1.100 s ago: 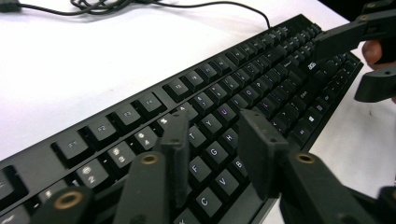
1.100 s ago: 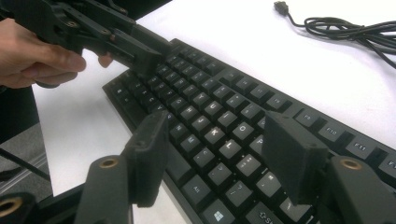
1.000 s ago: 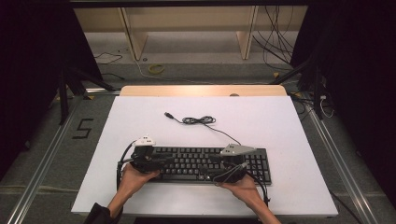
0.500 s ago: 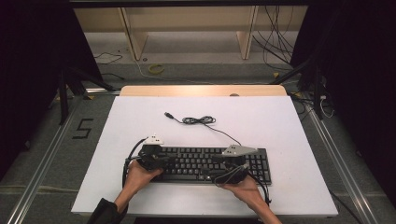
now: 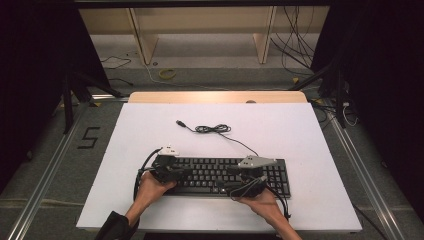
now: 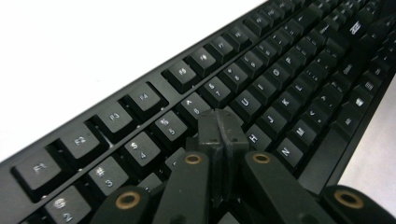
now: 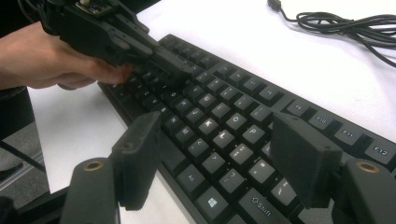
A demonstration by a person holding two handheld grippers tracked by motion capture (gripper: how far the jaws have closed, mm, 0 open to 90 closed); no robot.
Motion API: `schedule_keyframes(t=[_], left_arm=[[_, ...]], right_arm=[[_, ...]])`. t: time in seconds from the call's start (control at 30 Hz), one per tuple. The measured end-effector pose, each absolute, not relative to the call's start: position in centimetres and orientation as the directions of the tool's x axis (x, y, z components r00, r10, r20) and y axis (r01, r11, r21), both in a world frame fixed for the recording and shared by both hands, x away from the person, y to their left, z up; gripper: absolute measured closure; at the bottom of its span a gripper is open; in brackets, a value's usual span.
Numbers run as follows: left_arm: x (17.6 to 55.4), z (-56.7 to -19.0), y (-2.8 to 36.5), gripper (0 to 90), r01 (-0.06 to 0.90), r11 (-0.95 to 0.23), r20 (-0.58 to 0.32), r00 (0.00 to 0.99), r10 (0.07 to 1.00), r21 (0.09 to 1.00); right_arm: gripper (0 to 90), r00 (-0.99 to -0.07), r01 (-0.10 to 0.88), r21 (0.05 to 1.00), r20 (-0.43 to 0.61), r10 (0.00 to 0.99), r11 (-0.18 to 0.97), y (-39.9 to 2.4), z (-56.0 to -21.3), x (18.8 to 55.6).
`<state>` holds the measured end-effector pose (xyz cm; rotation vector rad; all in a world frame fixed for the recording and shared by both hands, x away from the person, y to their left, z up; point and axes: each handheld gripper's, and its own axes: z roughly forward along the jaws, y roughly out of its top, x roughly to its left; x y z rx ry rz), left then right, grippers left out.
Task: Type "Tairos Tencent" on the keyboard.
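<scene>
A black keyboard (image 5: pixel 220 175) lies near the front edge of the white table (image 5: pixel 280 130). Its cable (image 5: pixel 212 129) is coiled behind it and ends in a USB plug (image 5: pixel 180 122). My left gripper (image 6: pixel 219 128) is shut with nothing between its jaws, and its tip rests over the keys near G and H (image 6: pixel 254 137). It also shows at the left of the keyboard as the left gripper (image 5: pixel 175 172) and far off as the left gripper (image 7: pixel 175 70). My right gripper (image 7: pixel 217 135) is open above the keyboard's right half (image 7: pixel 224 135); its jaws have just been opening and grip nothing. From above, the right gripper (image 5: pixel 240 187) sits at the front right.
A wooden strip (image 5: pixel 215 97) runs along the table's far edge. Beyond it stand shelf legs (image 5: pixel 142 40) and loose floor cables (image 5: pixel 295 45). A "5" mark (image 5: pixel 89 138) is on the floor at the left. Metal rails (image 5: pixel 360 170) flank the table.
My left gripper has shifted a little to the right, from the keyboard's left end onto the keys. The right hand has kept still.
</scene>
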<state>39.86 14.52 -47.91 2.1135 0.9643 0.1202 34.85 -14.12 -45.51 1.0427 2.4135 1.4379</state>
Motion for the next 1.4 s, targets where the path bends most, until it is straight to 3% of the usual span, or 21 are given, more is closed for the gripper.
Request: schedule_keyframes(t=[0.43,0.73,1.4], left_arm=[[39.7,-47.5,14.6,88.9,0.606,-0.366,-0.224,0.682,0.696,0.706],[39.6,-46.9,15.3,80.2,0.607,-0.335,-0.249,0.678,0.692,0.721],[38.8,-45.9,15.9,41.9,0.598,-0.269,-0.335,0.704,0.626,0.755]], right_arm=[[35.2,-0.751,0.484,0.821,0.214,0.624,0.301,-14.1,-45.5,34.8],[35.1,-0.748,0.487,0.821,0.217,0.627,0.297,-14.2,-45.4,34.8],[34.8,-0.742,0.486,0.828,0.222,0.633,0.280,-14.9,-45.2,34.7]])
